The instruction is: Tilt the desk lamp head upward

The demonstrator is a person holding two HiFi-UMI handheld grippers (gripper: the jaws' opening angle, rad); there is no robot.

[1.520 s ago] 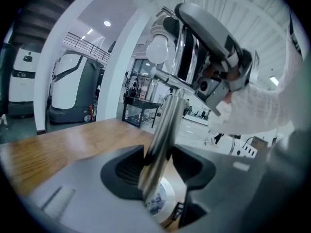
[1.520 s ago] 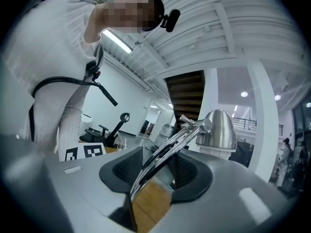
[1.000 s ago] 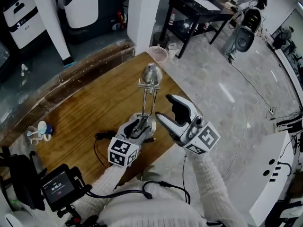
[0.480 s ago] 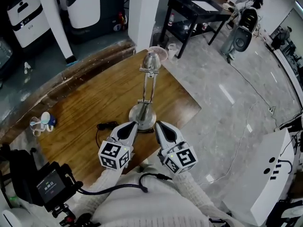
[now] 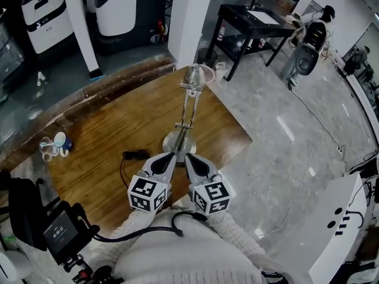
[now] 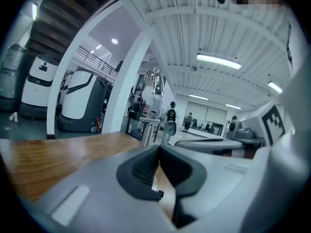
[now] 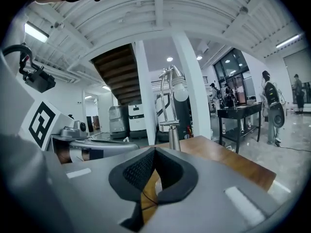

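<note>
Head view: desk lamp stands upright on the wooden table, round base toward me, its head at the top of the twin-rod arm on the far side. My left gripper and right gripper sit side by side just on the near side of the lamp base. The tips point at the base, and I can't tell if they touch it. Both are clenched with nothing in them. The marker cubes are on the ends nearest me. A black cable lies on the table left of the base, near my left gripper.

Left gripper view: jaws pressed together, pads meeting at the tip, nothing between them. The lamp rises straight ahead beyond the tips, seen from low down, with wood grain to its left. My right gripper's grey body lies right of the lamp.

Right gripper view: jaws clamped tight on themselves, empty. The lamp stem stands just past the tips, slightly right of centre. The white bulb shows at the top, on the right side of the arm. The table edge runs off right of the lamp. My left gripper lies left of the lamp.
</note>
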